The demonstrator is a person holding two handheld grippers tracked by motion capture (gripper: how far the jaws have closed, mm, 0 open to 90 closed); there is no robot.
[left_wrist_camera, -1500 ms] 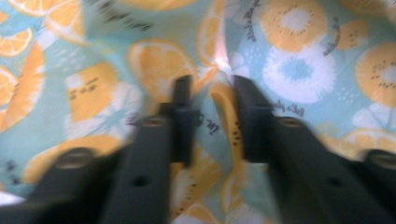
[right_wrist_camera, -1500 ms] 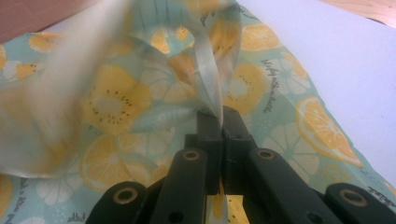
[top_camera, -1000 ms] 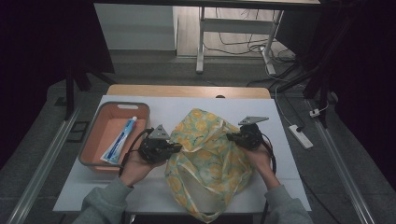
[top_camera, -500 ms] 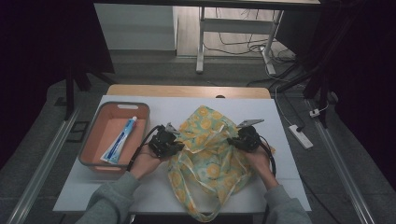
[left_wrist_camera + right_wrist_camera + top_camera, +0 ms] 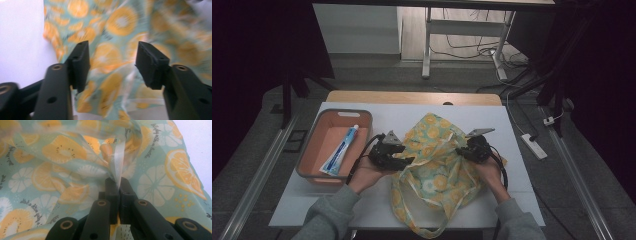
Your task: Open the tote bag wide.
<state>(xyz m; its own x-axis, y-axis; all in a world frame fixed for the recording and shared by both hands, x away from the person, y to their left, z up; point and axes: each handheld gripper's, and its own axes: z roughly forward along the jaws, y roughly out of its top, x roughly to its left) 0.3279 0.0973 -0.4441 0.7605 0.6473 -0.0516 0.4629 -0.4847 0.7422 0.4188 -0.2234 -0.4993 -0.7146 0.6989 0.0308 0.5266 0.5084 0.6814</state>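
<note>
A thin bag [image 5: 434, 165] printed with orange slices on pale green lies crumpled in the middle of the white table [image 5: 392, 117], its handles trailing toward the front edge. My left gripper [image 5: 410, 161] is at the bag's left edge. Its jaws have just been opening and now stand apart. In the left gripper view [image 5: 111, 53] the blurred bag fabric [image 5: 120, 22] lies beyond and below them, not pinched. My right gripper [image 5: 460, 151] is at the bag's right side. In the right gripper view [image 5: 117, 183] it is shut on a fold of bag [image 5: 57, 150] with a pale strap.
An orange tray [image 5: 324, 145] stands at the table's left and holds a blue-and-white toothpaste tube [image 5: 341, 150]. A power strip [image 5: 533, 145] lies on the floor to the right. Table legs and cables are behind the table.
The left gripper's jaws have opened and released the bag's left edge after shifting slightly toward the bag. The right gripper has stayed shut on the fabric.
</note>
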